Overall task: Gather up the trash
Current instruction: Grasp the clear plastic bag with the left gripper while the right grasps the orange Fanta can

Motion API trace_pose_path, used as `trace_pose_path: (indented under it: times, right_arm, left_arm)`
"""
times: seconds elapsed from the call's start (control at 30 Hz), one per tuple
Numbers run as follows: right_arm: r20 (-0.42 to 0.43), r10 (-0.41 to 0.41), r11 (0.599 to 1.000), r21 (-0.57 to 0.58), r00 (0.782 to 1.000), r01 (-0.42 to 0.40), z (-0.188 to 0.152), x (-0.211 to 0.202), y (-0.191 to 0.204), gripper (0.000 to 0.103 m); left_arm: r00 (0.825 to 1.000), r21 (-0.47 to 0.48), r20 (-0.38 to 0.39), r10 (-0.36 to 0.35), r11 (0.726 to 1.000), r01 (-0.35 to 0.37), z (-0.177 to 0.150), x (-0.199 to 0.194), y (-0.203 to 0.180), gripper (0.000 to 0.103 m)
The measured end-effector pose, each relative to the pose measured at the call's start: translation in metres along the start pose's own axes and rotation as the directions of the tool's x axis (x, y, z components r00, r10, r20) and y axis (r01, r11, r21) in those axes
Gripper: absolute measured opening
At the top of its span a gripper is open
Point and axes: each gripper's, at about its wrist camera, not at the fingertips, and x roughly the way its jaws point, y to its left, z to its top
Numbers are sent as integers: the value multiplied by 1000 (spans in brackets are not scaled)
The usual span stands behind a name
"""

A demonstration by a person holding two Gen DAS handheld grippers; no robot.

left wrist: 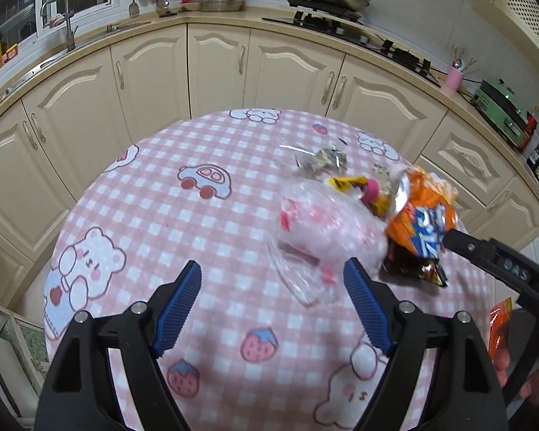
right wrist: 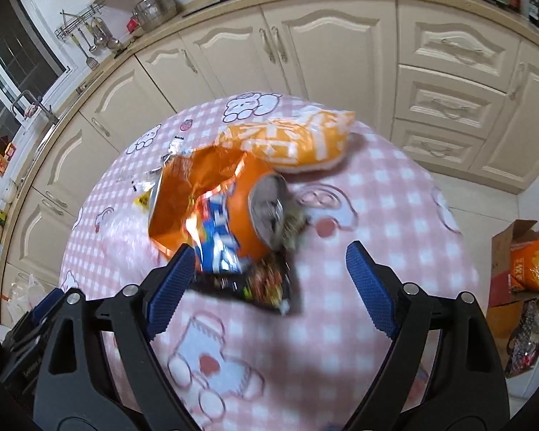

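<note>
the near and left parts of the pink checked tablecloth (left wrist: pixel 169 215) are left bare, so passage there is unobstructed. the far right is blocked by a clear plastic bag (left wrist: pixel 319 230), an orange snack wrapper (left wrist: pixel 420 212) and a dark wrapper (left wrist: pixel 417 267). an orange bag (right wrist: pixel 298 140) is seen beyond them.

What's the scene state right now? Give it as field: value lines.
surface: round table with pink checked cloth
trash pile: orange snack bag, orange can, dark wrapper, clear plastic bag
left gripper: open, empty, beside the clear plastic bag
right gripper: open, over the dark wrapper
apart from pile: orange-and-white bag
</note>
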Motion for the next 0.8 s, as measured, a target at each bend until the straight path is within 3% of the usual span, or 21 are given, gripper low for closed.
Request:
trace_pose_path:
  times: [0.1,0.27,0.3,0.33,0.4,0.57,0.73,0.77,0.8]
  right_arm:
    - [-30,-17,1000,20,999,17,10,21,-1,85]
    - [-37,46,996,78,998,-43,19,41,-11,84]
    - [-27,51,996,73,998,-49,20,41,-11,79]
    - [-15,56,997,58,998,-55,20,41,-9,60]
    - [-4,56,998,39,998,-56,20,40,-8,50]
    - [24,71,997,42,997,-72,17,33,-17,50]
    - [66,88,994,62,994,-92,14,18,-31,50]
    - [76,89,994,62,993,-94,13,13,-33,50]
    - [83,88,994,60,993,-93,13,10,-35,50]
  left_arm:
    - [1000,-11,-23,-11,1000,11,7,11,4,80]
    - [996,-25,-72,-43,999,42,19,32,6,81]
    - [995,-26,-81,-51,998,49,21,36,5,81]
    - [994,-28,-94,-61,998,58,24,41,4,81]
    - [991,-29,-110,-72,997,69,29,48,0,82]
    - [982,-34,-142,-128,992,124,43,72,-11,82]
    - [957,-93,-202,-208,977,193,45,106,-15,80]
    - [961,-106,-168,-221,973,206,45,101,-13,63]
    - [956,-107,-167,-241,968,225,45,98,-13,59]
